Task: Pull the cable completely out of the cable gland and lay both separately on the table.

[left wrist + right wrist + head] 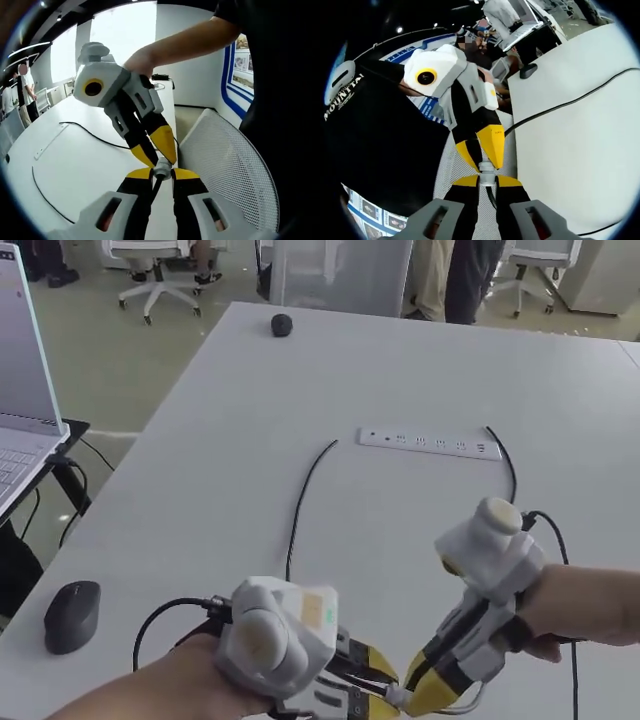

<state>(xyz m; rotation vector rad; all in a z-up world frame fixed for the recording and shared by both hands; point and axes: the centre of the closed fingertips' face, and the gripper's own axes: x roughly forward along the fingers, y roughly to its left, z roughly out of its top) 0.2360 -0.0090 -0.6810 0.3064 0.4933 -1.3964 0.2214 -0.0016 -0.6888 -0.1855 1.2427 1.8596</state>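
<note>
Now my left gripper (162, 173) and right gripper (487, 179) clamp opposite ends of the cable gland (161, 168) to free its cable (156, 188).

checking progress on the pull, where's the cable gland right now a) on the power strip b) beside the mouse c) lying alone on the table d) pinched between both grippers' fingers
d: the cable gland sits clamped where the left gripper and right gripper meet tip to tip.
</note>
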